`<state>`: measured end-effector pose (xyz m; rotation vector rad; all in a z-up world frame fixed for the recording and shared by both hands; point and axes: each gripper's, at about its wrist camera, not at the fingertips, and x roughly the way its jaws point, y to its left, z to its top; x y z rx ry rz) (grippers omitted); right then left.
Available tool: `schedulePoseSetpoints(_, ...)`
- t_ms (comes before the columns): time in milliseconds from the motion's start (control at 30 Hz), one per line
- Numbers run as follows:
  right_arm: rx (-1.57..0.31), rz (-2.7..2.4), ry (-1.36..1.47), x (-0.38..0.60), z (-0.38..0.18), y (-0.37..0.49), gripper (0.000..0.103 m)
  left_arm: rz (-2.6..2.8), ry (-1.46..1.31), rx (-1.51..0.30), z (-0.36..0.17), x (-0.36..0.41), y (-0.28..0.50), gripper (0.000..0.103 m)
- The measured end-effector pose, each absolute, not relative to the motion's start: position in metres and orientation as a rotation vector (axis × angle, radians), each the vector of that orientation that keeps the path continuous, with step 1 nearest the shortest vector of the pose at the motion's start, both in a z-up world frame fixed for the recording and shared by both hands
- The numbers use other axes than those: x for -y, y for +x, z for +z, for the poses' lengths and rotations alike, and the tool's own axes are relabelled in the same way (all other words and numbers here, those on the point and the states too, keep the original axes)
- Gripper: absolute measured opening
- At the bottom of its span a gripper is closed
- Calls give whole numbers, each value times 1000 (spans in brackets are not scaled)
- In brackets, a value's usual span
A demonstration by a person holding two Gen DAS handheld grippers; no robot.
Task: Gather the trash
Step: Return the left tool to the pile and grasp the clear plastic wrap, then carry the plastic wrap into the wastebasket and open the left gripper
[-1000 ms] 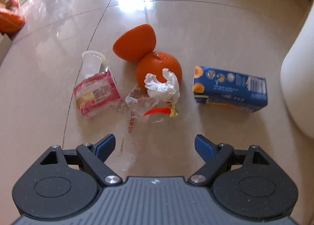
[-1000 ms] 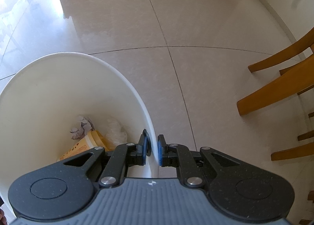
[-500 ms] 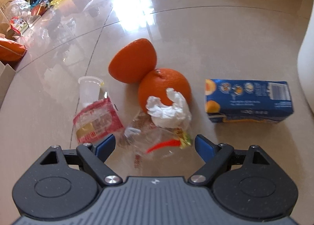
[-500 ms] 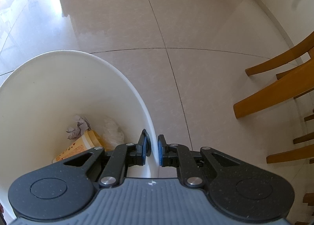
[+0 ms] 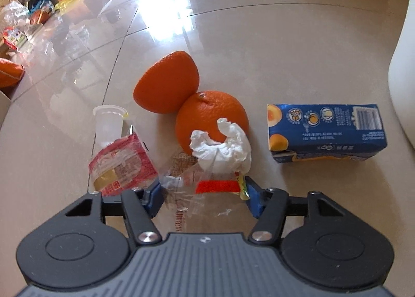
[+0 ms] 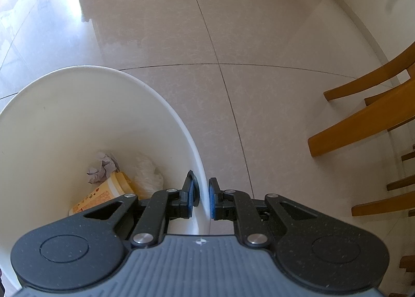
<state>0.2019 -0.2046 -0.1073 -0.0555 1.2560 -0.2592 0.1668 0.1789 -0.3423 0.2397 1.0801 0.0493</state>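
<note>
- Left gripper [image 5: 203, 197]: jaws have just been closing and stand about half open, astride the clear wrapper [image 5: 192, 188] with its red strip on the floor — pads at its edges; firm pinch not confirmed.
- Just beyond: crumpled tissue [image 5: 223, 150] against the near orange [image 5: 210, 113]; red packet [image 5: 122, 167] to the left, blue carton [image 5: 326, 132] to the right.
- Right gripper [image 6: 203, 199]: clamped on the white bin [image 6: 160, 94] rim; bin already holds trash.
- Step: grasping the wrapper. Next — finish closing, lift, carry right to the bin.
</note>
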Motion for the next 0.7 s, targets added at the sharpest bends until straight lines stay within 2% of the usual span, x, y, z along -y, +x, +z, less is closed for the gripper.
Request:
schedulePoseSetpoints(100,-1257,-258,-51,205,-107,202,14,40,219,-1099,-333,-179,163,50)
schedulePoseSetpoints(233,-1260,-255,-30,209,-106,203,14,17,156,-1156,-318,-184,159,44)
schedulePoseSetpoints(467,-1260,-247,-21,211,-105,202,14,-19,118,-1232,-283,-190,151,42)
schedulePoseSetpoints(700,-1264,-242,15,216,-104,202,14,-140,152,-1249,-216,-175,157,42)
